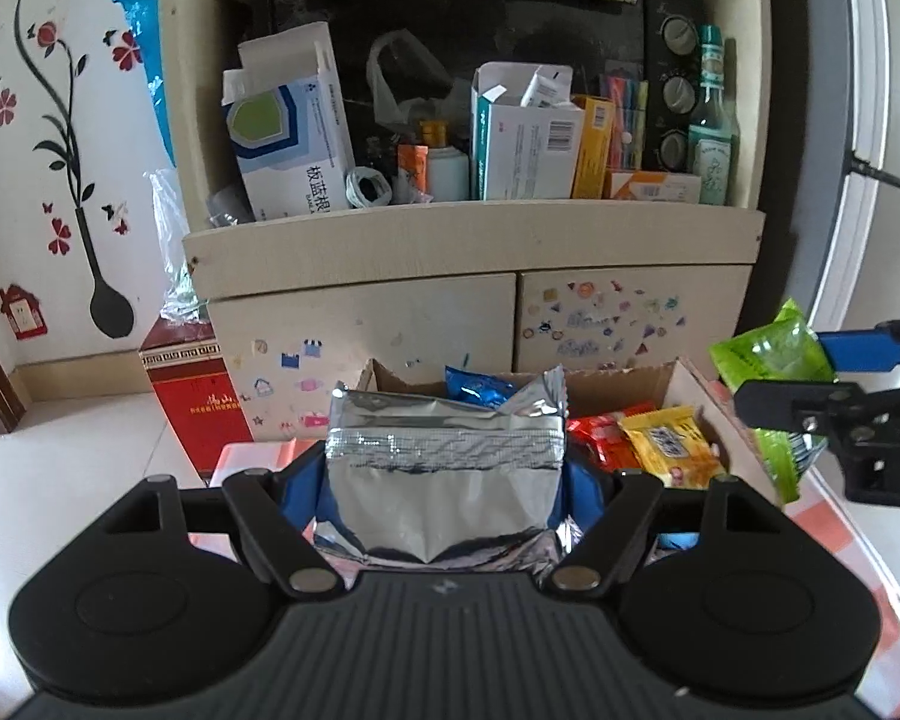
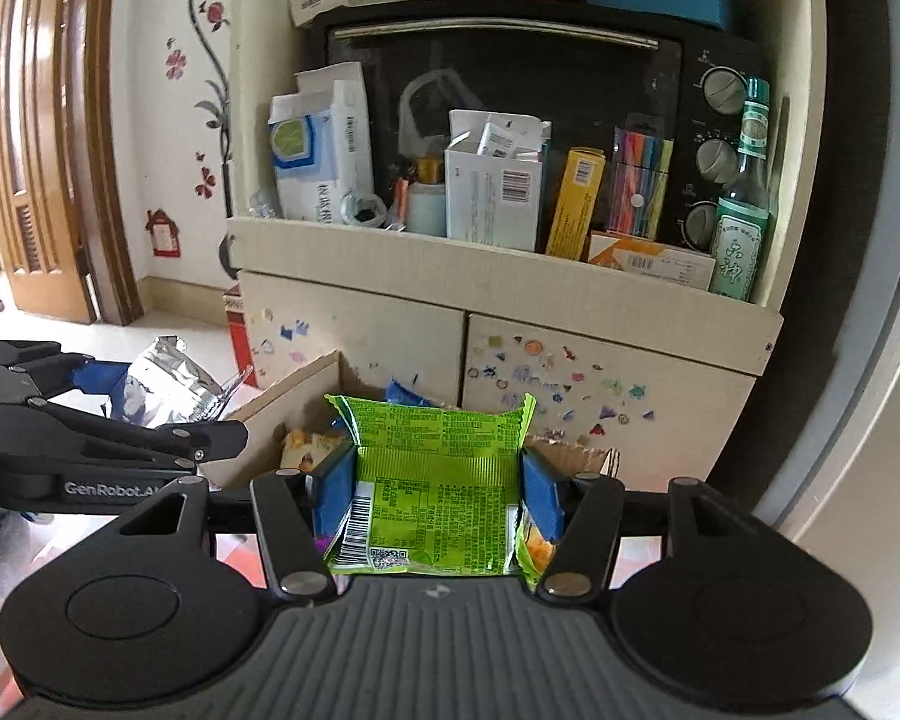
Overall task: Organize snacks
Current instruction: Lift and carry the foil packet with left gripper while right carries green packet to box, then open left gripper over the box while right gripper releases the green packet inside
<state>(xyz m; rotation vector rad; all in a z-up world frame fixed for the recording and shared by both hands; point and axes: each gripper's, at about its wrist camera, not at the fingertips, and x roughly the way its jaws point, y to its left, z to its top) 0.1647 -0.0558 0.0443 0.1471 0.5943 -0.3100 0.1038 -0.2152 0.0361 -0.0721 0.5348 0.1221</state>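
While the left wrist view looks down its own fingers, the left tool point(image 1: 444, 480) is clamped on a silver foil pack point(image 1: 444, 468), blue pads pressing both sides of the pack, which is held up just in front of the cardboard box point(image 1: 684, 384). Inside the box: a blue packet point(image 1: 474, 387), a red packet point(image 1: 600, 438), a yellow packet point(image 1: 672, 447). Right of the box, the right tool point(image 1: 810, 372) shows side-on, pinching a green snack pack point(image 1: 768, 354). Behind the box stands a cabinet point(image 1: 468, 240) with a cluttered shelf

Right wrist view: right tool point(image 2: 438, 480) is gripping the green snack pack point(image 2: 438, 468), pads pressing both edges, pack hanging over the box point(image 2: 294, 402) near edge. Left of the box, left tool point(image 2: 120, 396) holds the silver foil pack point(image 2: 168, 384)

Risks, judged: both packs are slick film pinched only at the edges, so either could slide out if tilted or jerked. Both tools crowd one box opening, so they could knock together or snag a flap. Released too early, a pack lands outside the box
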